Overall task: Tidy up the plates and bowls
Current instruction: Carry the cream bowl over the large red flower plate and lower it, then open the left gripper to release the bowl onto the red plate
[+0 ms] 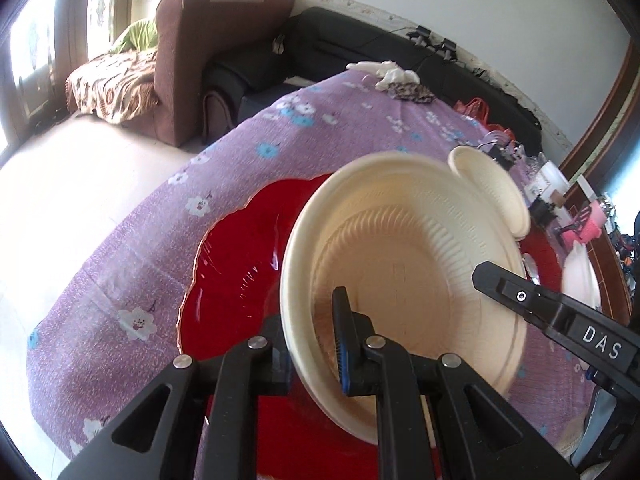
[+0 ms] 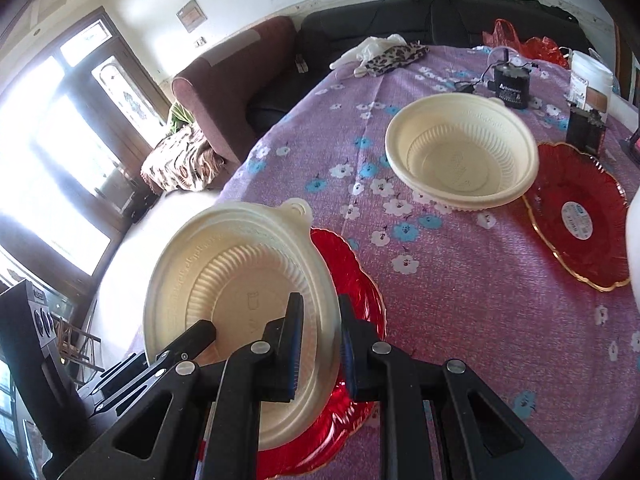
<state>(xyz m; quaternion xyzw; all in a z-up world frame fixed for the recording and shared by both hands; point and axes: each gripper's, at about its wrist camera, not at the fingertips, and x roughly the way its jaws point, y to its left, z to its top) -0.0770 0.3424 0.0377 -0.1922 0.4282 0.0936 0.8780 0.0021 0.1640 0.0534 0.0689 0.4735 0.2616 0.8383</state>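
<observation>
We hold the cream bowl (image 2: 240,276) by its rim with both the left gripper (image 1: 312,344) and right gripper (image 2: 320,344) clamped narrow, seemingly just above the near red plate (image 2: 352,280), so next we should carry it to the far bowls (image 2: 460,152)

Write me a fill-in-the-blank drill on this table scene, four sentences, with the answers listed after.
1. The left tool and the right tool both grip the rim of one cream ____.
2. Under the held bowl lies a ____ plate with a gold edge.
3. The tablecloth is ____ with a flower print.
4. The other cream bowl touches the second red plate at its ____.

Answers: bowl; red; purple; rim
</observation>
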